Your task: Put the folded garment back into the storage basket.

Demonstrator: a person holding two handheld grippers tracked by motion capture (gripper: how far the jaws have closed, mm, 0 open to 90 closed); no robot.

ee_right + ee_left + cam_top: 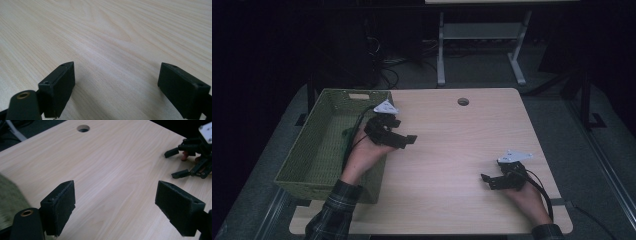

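Left hand-held gripper (404, 141) wide, empty | right hand-held gripper (486, 180) wide, empty | basket (312, 165) interior dim

- Green basket (8, 200) blurred and cut off at the left edge of the left gripper view.
- Basket inside (324, 145) partly hidden behind the left hand-held gripper (404, 141) and forearm.
- Far desk (482, 30) lost in darkness, top cut off.

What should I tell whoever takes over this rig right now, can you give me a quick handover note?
Left gripper: open, nothing held, at the right rim of the green basket, pointing across the table.
Right gripper: open, nothing held, low over the table's near right part.
Things: the basket sits at the table's left edge; something dark green lies inside, too dim to identify.
Done: nothing is in hand.
Left: probably checking the basket's contents first.
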